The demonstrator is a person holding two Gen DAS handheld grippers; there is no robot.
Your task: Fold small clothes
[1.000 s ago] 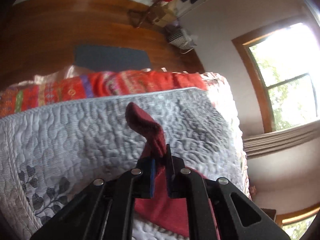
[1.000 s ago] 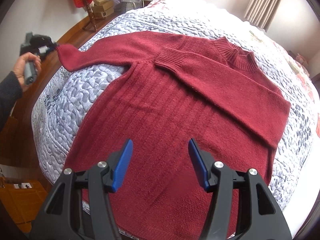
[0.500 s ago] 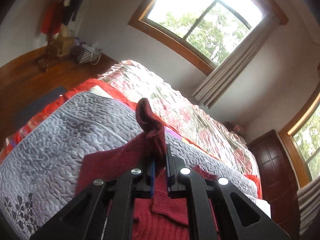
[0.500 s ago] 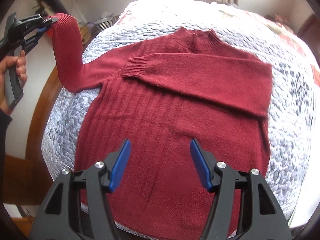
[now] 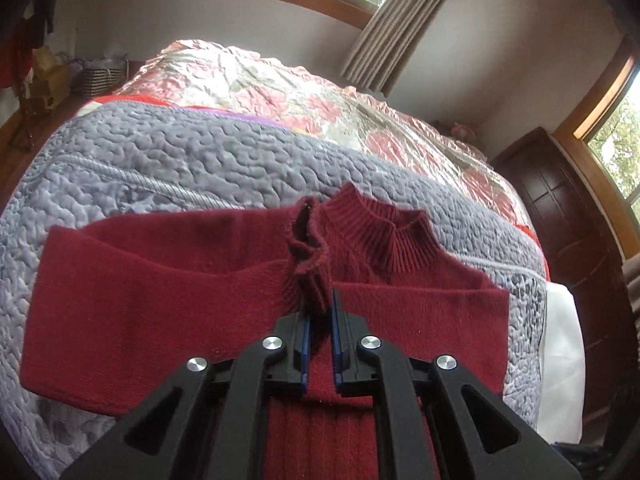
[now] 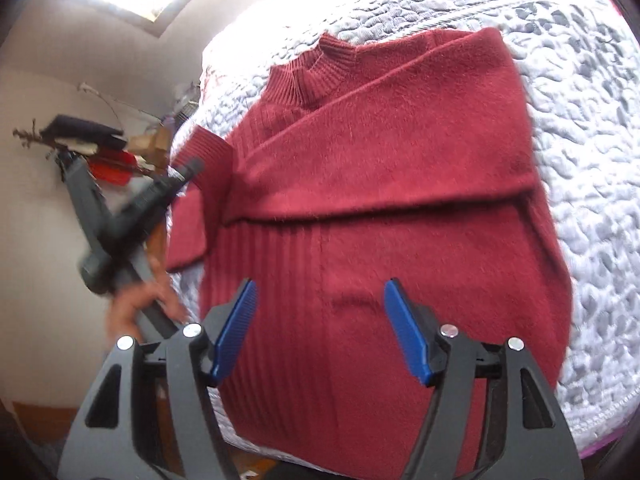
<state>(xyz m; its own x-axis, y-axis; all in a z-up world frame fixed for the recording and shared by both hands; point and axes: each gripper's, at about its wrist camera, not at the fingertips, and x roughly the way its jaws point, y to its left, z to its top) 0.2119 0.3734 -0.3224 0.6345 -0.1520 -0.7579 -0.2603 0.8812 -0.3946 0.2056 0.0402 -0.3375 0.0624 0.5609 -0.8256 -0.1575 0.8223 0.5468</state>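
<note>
No writing, label, brand mark or number can be read anywhere in either view; the surfaces in sight carry only knit ribbing, quilting and floral patterns, no lettering.

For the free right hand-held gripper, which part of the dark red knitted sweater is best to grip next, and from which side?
Probably the bottom hem of the dark red knitted sweater, approached from the near bed edge. The open right hand-held gripper already hangs over the flat lower body, and the hem is a thin edge lying on the grey quilt.

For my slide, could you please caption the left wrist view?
Left gripper pinches a red sweater cuff above the quilt.
</note>
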